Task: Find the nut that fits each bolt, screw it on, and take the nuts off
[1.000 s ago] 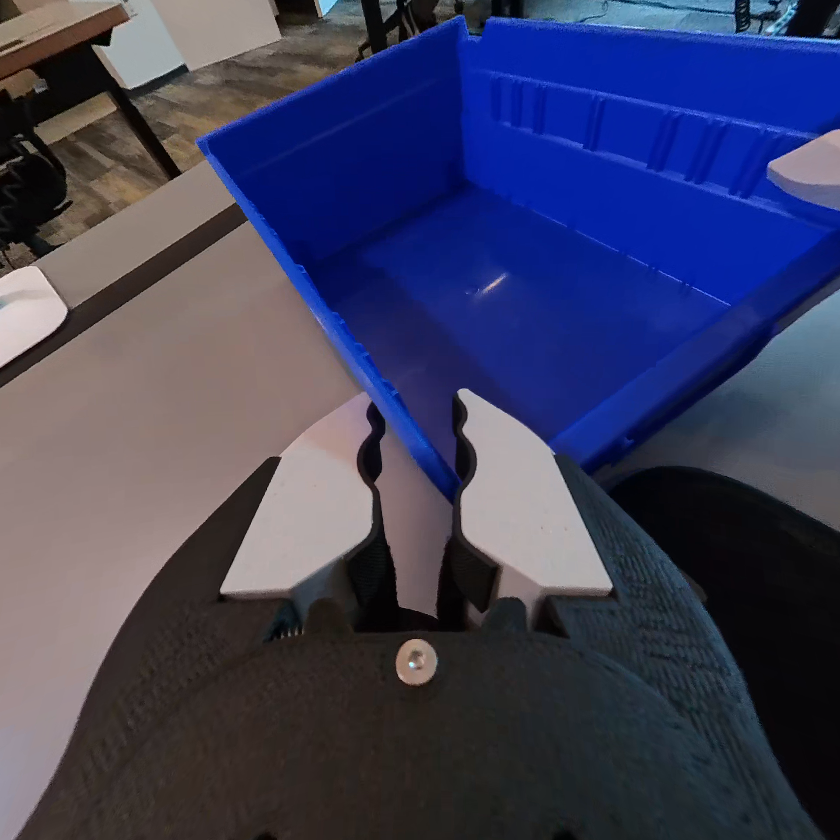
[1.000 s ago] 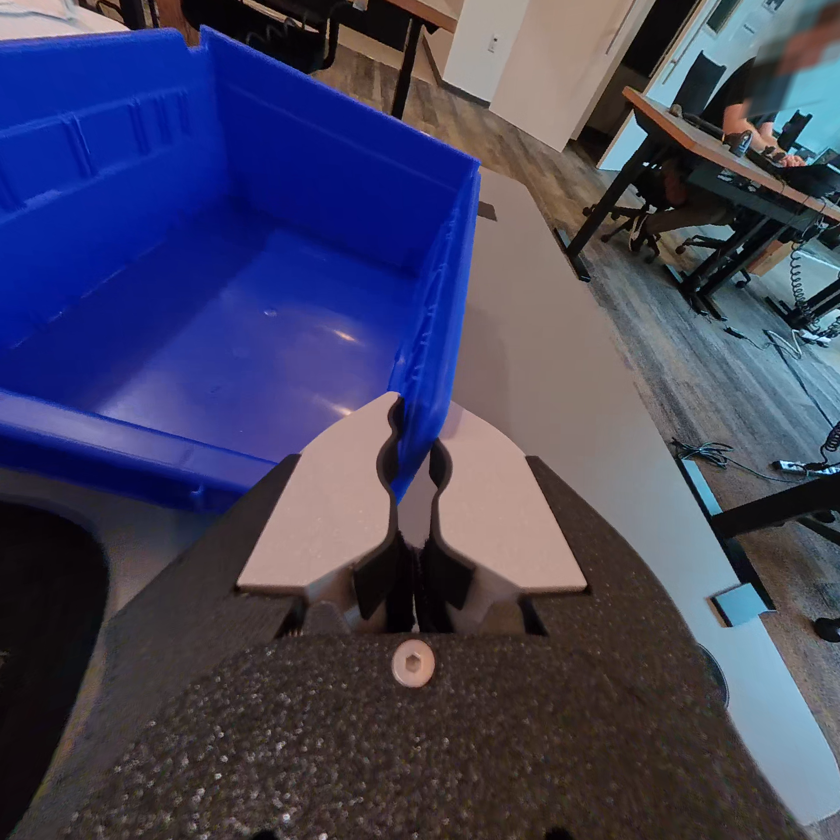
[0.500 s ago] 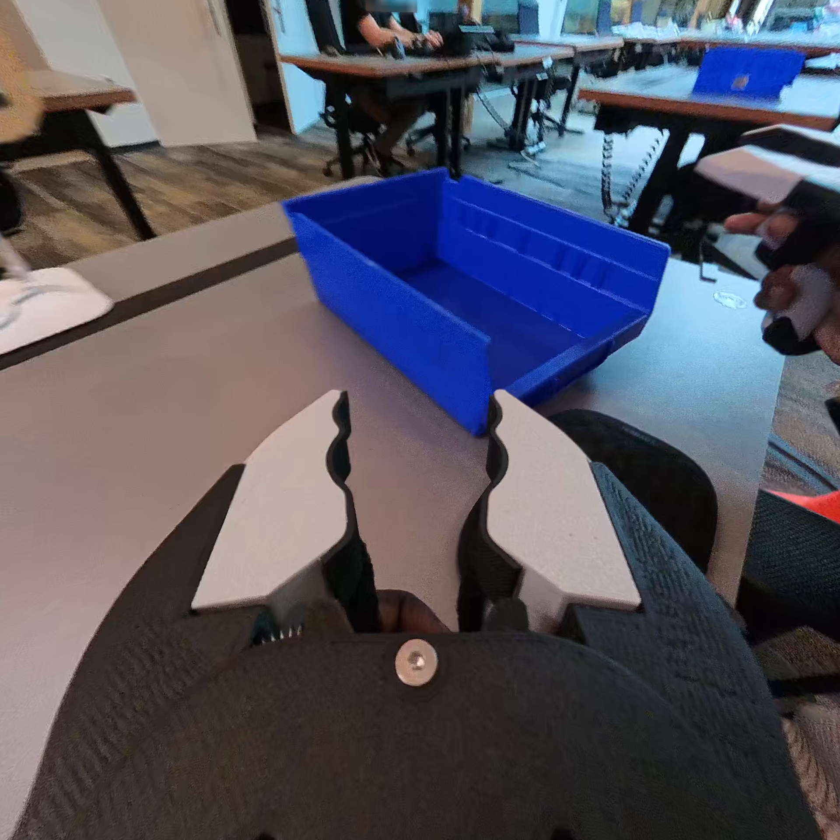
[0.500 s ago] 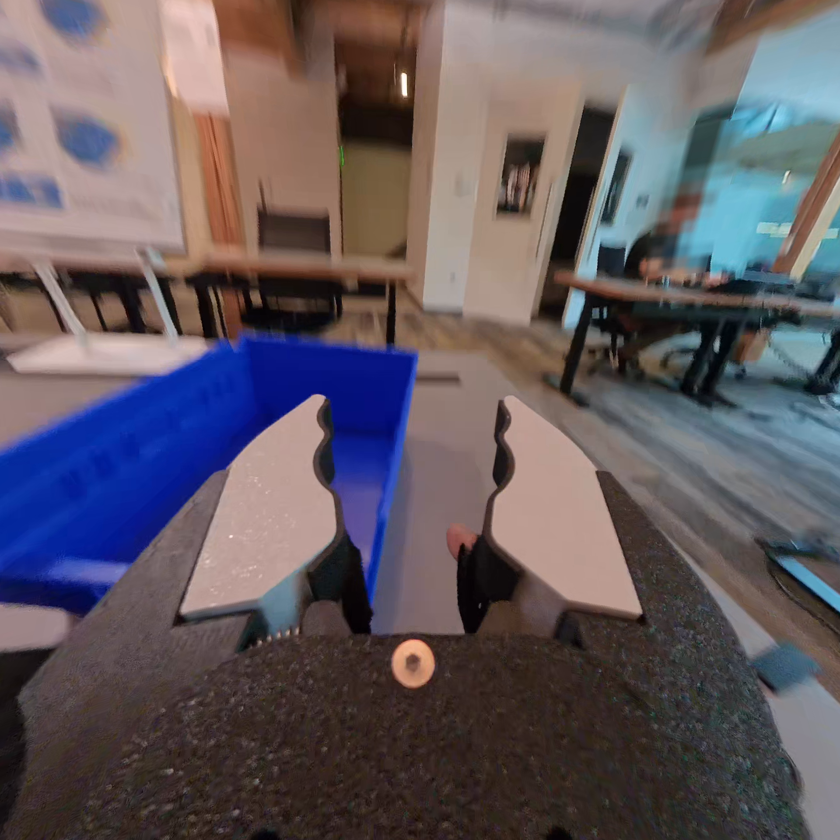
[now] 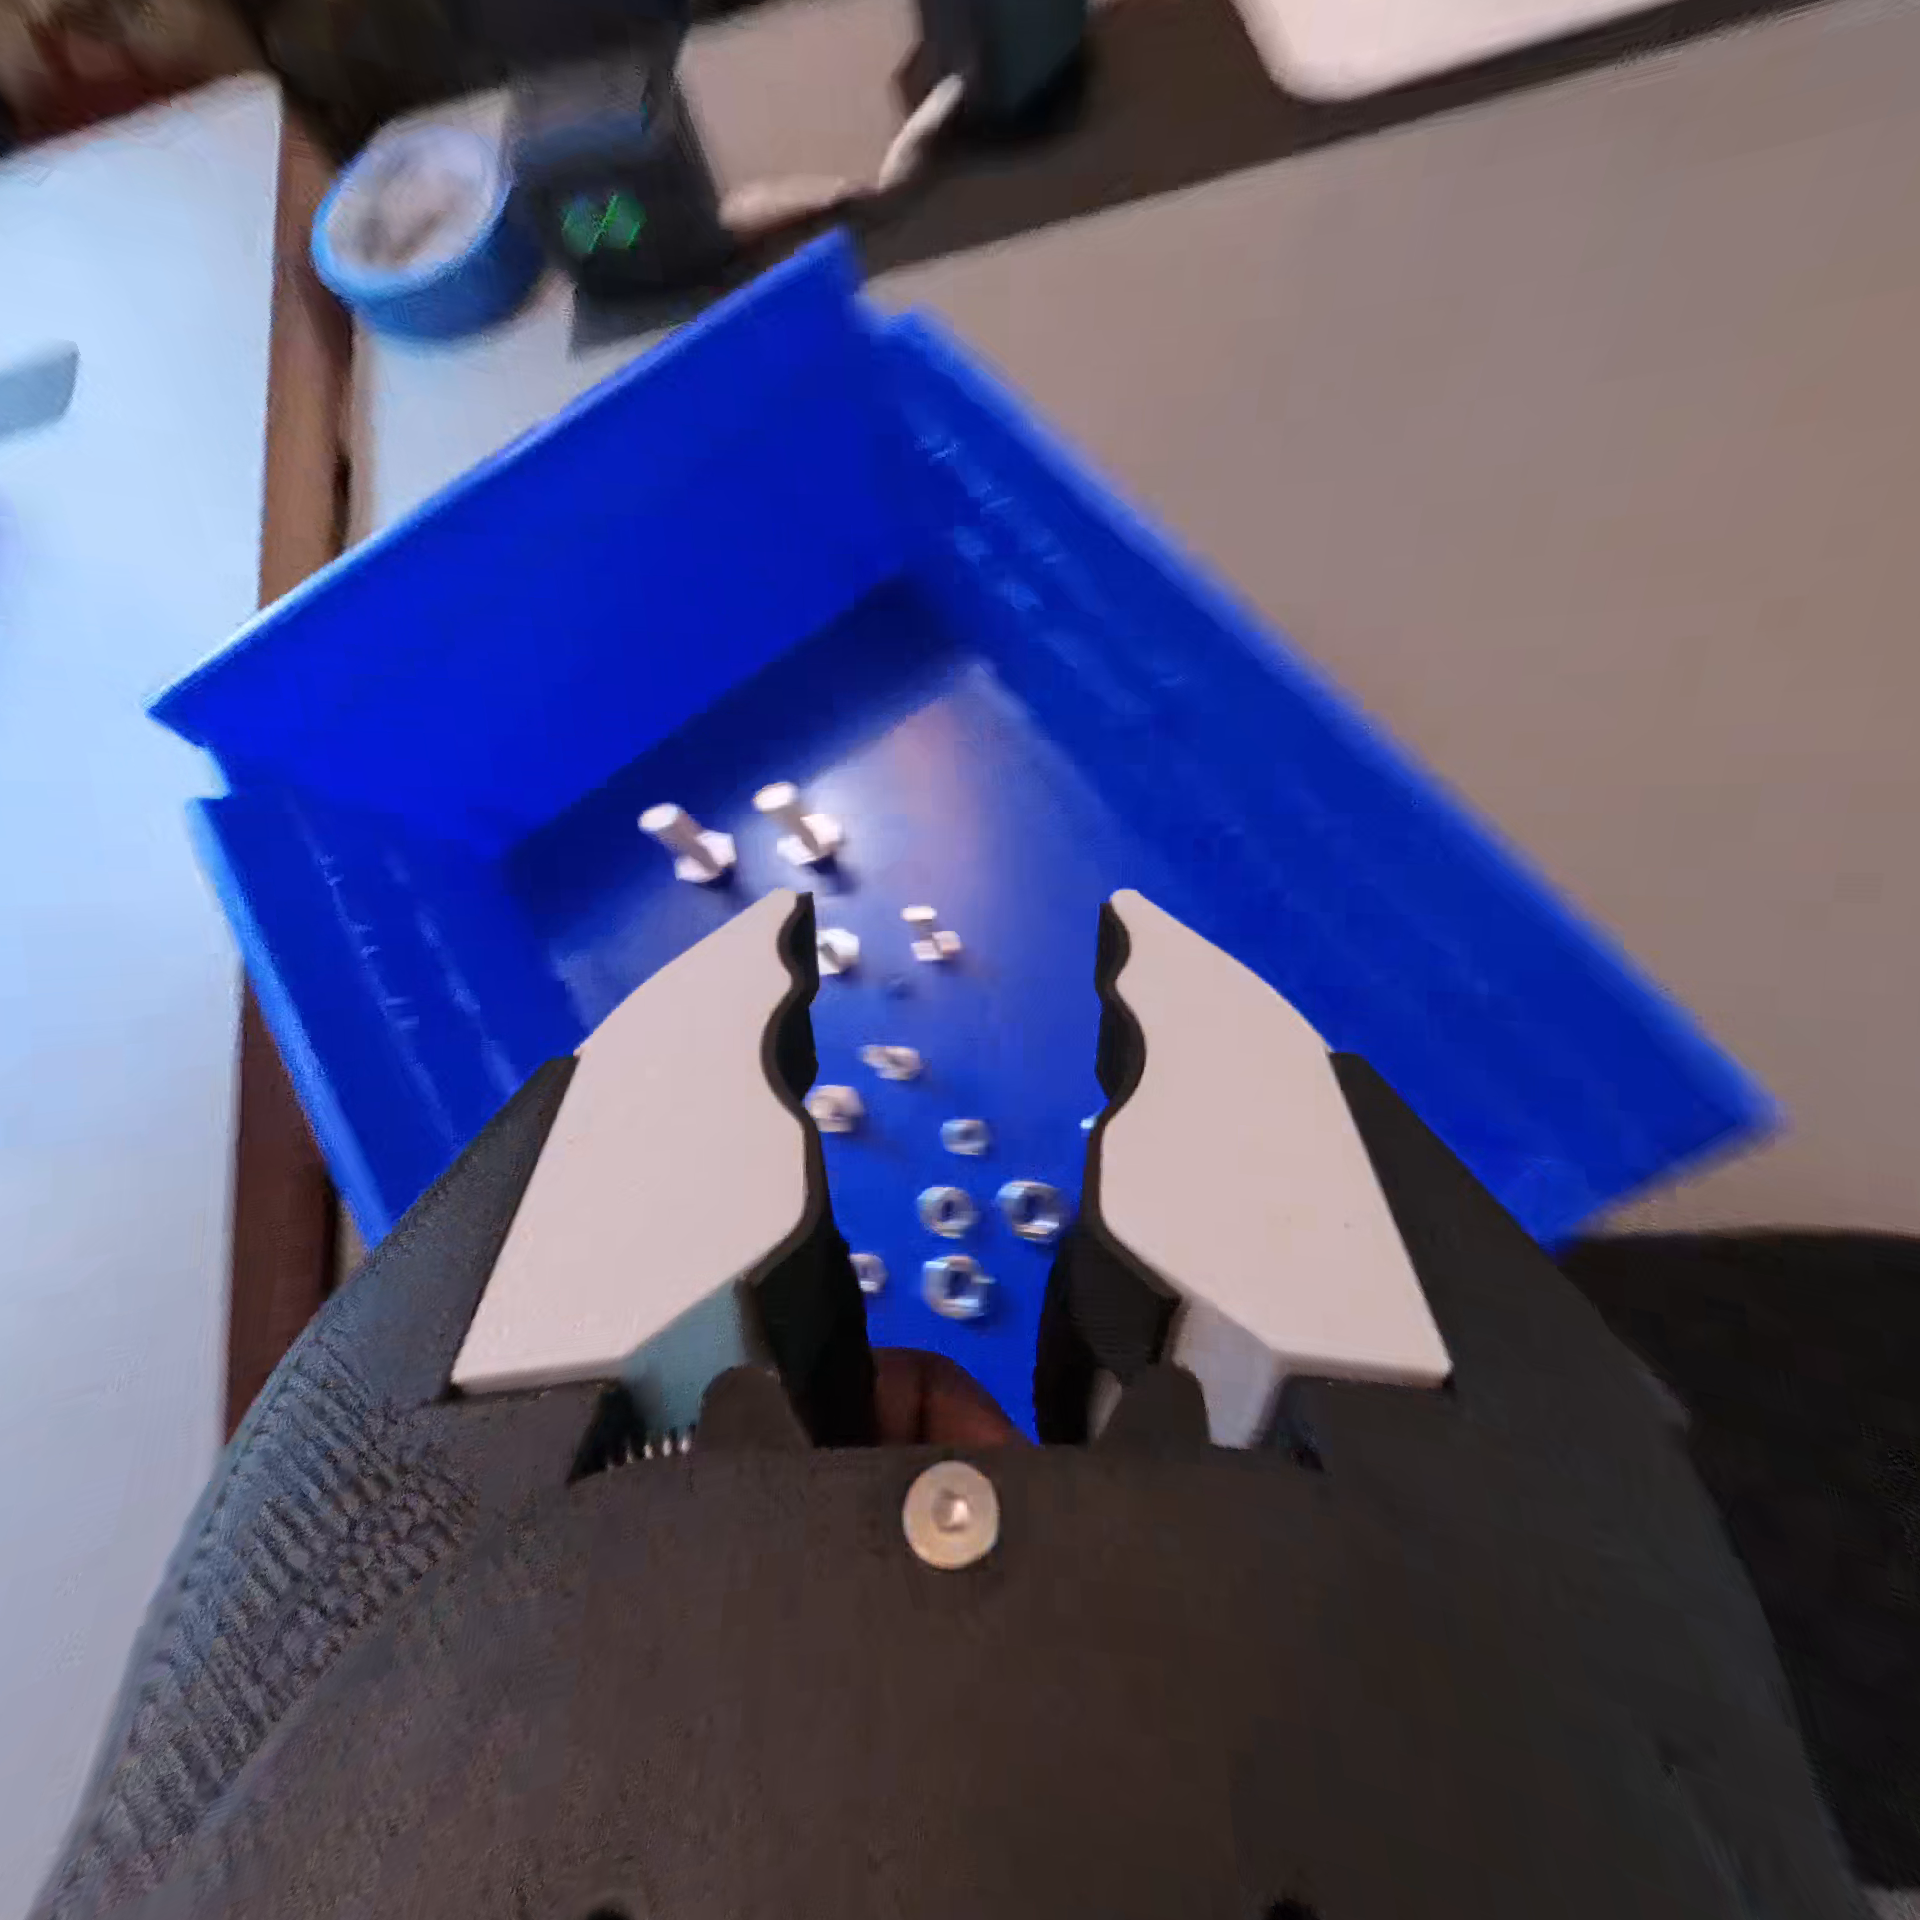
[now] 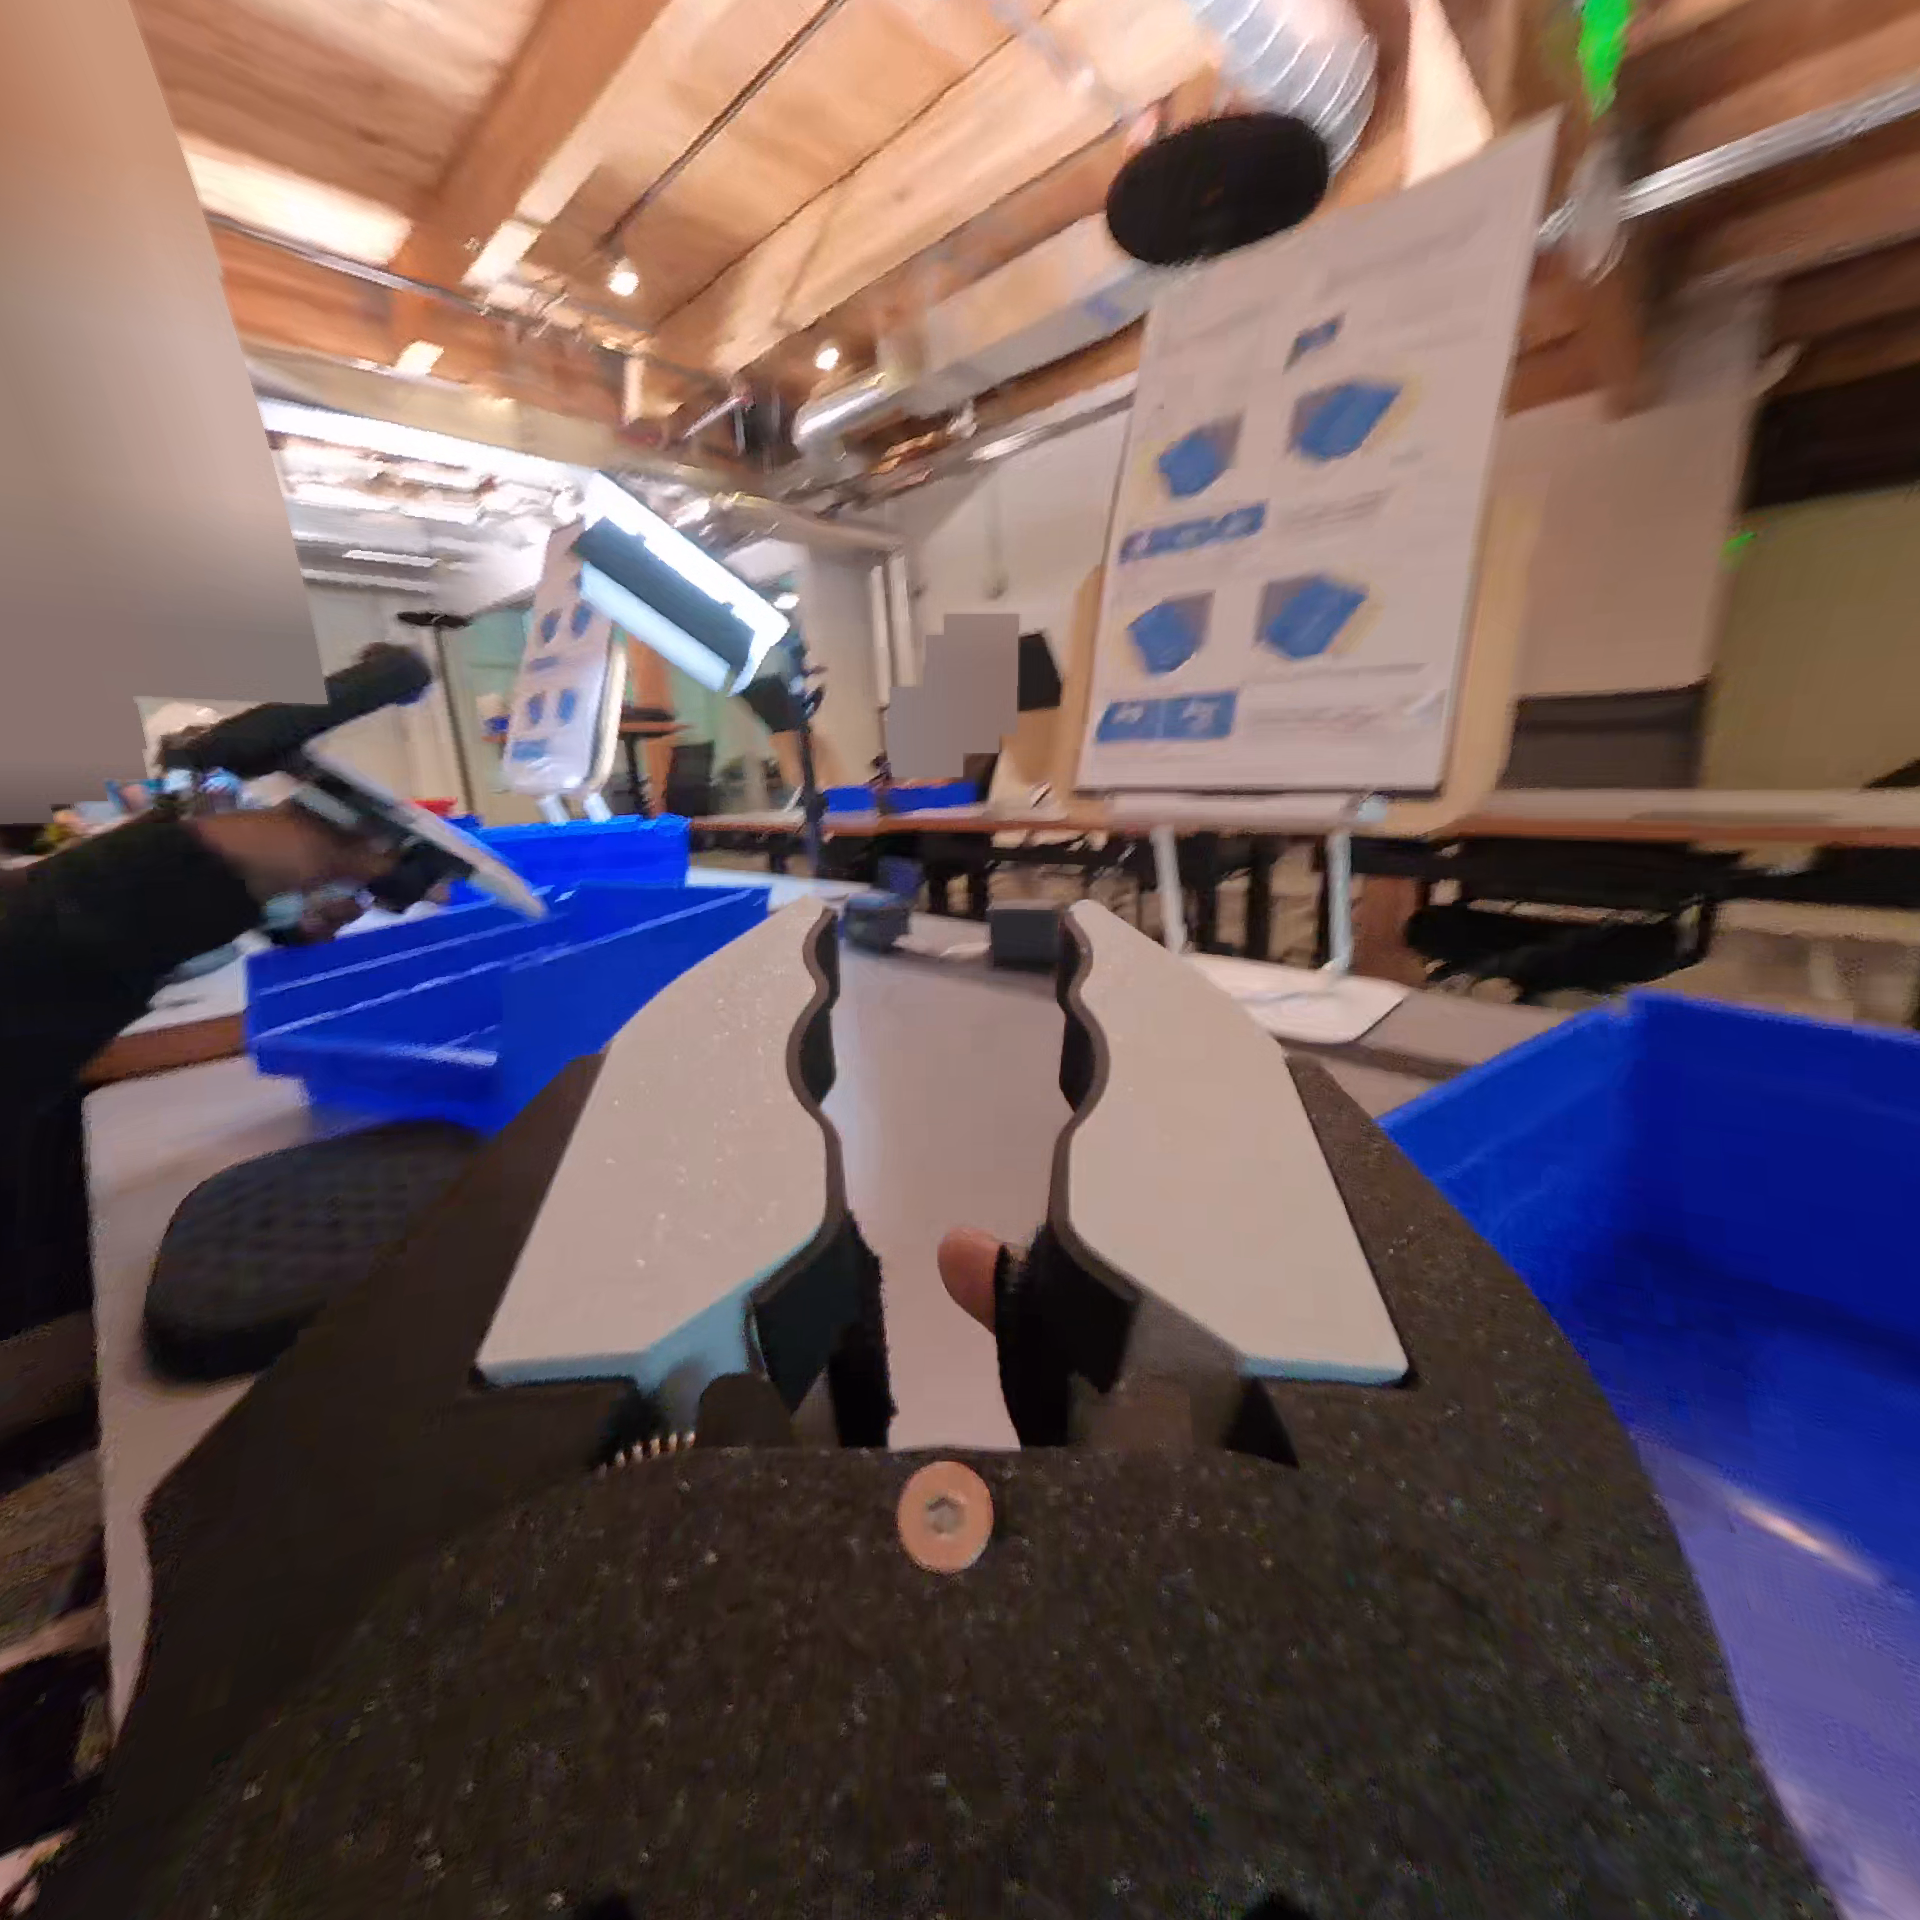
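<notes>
Relocated: left gripper (image 5: 951, 914), jaws wide and empty, now above hardware-filled blue bin (image 5: 727, 582); right gripper (image 6: 945, 925) likewise empty; descend squarely onto one bolt (image 5: 795, 826), avoiding its neighbours.

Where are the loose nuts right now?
Left wrist view: the nuts lie on the blue bin floor, seen between the open left gripper fingers, nearer than the bolts.

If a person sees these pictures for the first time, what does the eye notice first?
First, the bright blue bin in the left wrist view, with silver bolts and nuts scattered on its floor. The left gripper hangs above them, jaws open and empty. In the right wrist view, the right gripper, also open, faces the room.
</notes>
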Tool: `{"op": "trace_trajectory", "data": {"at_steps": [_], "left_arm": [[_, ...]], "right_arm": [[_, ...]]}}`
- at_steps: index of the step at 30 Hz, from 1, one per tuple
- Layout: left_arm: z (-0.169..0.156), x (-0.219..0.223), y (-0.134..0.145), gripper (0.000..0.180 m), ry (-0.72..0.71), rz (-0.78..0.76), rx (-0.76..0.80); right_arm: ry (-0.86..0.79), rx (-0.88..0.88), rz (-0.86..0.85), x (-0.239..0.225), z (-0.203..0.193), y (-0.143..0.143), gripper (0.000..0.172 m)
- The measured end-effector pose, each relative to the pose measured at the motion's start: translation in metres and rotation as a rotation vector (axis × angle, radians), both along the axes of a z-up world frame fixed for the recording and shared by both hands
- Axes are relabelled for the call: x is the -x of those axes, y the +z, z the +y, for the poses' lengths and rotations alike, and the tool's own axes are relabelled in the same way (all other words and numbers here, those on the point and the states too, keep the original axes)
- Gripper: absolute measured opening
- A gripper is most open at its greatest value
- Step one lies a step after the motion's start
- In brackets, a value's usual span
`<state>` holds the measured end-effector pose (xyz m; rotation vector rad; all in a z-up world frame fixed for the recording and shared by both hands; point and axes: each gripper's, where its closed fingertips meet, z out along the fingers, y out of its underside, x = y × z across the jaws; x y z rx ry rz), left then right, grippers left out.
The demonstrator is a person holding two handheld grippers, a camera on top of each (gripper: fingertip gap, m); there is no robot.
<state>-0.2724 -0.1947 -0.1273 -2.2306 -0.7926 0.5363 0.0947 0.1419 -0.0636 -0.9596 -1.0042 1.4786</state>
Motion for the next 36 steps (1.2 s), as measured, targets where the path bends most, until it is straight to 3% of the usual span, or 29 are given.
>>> {"op": "trace_trajectory", "data": {"at_steps": [5, 13, 18, 21, 25, 30, 33, 36], "left_arm": [[-0.008, 0.061, -0.038, 0.045, 0.040, -0.208, 0.083], [-0.004, 0.090, -0.075, 0.035, 0.063, -0.311, 0.226], [-0.001, 0.092, -0.078, 0.011, 0.042, -0.329, 0.260], [0.006, 0.085, -0.056, 0.010, 0.009, -0.277, 0.237], [0.036, 0.048, -0.005, 0.010, -0.140, -0.180, 0.198], [0.101, -0.047, 0.037, 0.010, -0.464, -0.079, 0.159], [0.140, -0.116, 0.030, 0.010, -0.672, -0.052, 0.163], [0.169, -0.176, 0.000, 0.010, -0.833, -0.060, 0.196]], "right_arm": [[0.058, 0.017, -0.133, 0.025, -0.008, -0.039, 0.043], [0.055, 0.104, -0.090, 0.021, 0.005, -0.036, 0.043], [0.041, 0.119, -0.099, 0.022, 0.008, -0.037, 0.043], [0.037, 0.124, -0.094, 0.021, 0.009, -0.037, 0.043], [0.041, 0.124, -0.098, 0.022, 0.009, -0.038, 0.043], [0.043, 0.101, -0.105, 0.023, 0.005, -0.039, 0.043], [0.053, 0.086, -0.108, 0.023, 0.002, -0.040, 0.043], [0.073, 0.070, -0.117, 0.024, -0.001, -0.041, 0.044]]}}
